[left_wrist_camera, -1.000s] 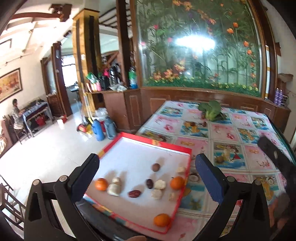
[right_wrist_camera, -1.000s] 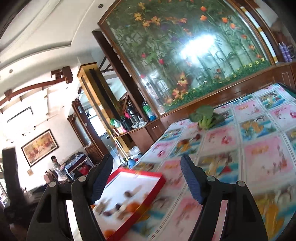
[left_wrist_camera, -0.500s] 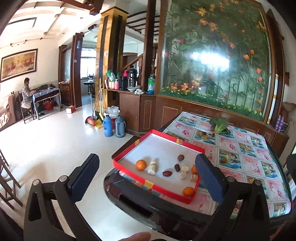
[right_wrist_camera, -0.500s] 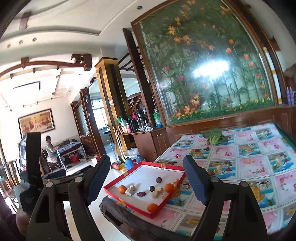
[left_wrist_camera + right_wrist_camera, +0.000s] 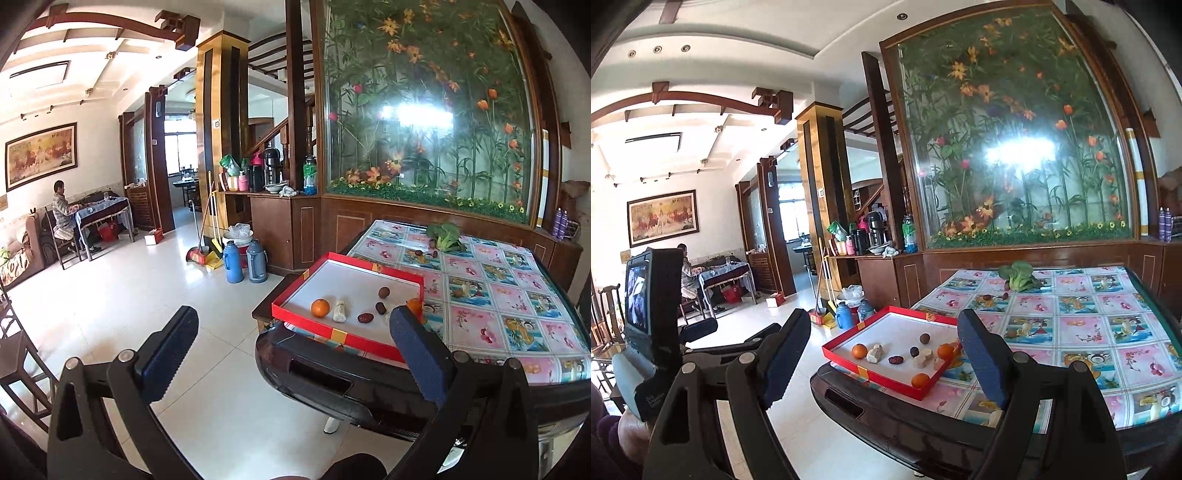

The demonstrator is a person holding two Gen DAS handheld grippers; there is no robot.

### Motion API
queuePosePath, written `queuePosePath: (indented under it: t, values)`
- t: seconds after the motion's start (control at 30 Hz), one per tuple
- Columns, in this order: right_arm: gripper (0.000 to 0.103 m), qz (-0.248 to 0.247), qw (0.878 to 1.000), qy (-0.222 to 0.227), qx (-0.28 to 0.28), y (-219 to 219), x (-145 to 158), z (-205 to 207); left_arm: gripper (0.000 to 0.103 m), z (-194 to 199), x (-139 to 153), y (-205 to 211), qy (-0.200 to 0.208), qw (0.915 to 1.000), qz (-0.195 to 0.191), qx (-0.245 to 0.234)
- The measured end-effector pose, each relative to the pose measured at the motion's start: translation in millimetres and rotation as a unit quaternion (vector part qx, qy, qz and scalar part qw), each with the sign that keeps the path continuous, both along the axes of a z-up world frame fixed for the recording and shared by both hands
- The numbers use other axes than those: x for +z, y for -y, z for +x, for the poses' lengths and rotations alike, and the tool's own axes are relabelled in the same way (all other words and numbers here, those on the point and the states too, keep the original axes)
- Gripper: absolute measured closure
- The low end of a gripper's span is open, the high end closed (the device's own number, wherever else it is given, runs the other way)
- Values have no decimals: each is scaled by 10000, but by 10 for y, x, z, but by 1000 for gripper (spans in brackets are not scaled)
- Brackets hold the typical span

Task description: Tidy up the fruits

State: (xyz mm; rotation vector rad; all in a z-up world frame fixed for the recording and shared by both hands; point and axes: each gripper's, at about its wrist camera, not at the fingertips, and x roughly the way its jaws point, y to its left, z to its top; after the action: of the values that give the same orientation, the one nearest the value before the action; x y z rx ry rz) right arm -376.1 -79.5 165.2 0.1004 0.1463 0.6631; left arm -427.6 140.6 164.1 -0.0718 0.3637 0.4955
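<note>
A red tray (image 5: 295, 312) with a white floor sits at the near left corner of the table and also shows in the right wrist view (image 5: 846, 360). It holds oranges (image 5: 320, 307) (image 5: 859, 351), dark dates (image 5: 365, 317) (image 5: 895, 359) and pale pieces (image 5: 340, 311) (image 5: 874, 352). My left gripper (image 5: 291, 350) is open and empty, well back from the table over the floor. My right gripper (image 5: 886, 354) is open and empty, also back from the table. The left gripper's body (image 5: 653, 310) shows at the left of the right wrist view.
The table (image 5: 491, 295) has a flowered cloth, with a green vegetable (image 5: 445, 236) (image 5: 1019, 277) and small dark fruits (image 5: 995, 296) at its far end. Flasks (image 5: 245, 260) and a broom stand on the tiled floor. A person sits far left.
Both grippers have pulled back and away from the table. The tray, close under the left gripper a second ago, now lies farther off. Both stay open and empty.
</note>
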Motion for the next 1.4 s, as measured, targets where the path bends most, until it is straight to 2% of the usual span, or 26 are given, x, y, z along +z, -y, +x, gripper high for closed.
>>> queuePosePath:
  t: [0.23,0.5,1.4]
  values:
    - [21,-66,9999,130,24,-38,-26,-77,0,-128,1,-2,95,9999,-16,35]
    - [21,-111,9995,278,30,-86,-74,-175,0,-205,-52,85,12,9999,75,-134]
    - [20,-112,9994,309,107,-122,-87,-253,0,-227,-19,110,38,9997,82,-227]
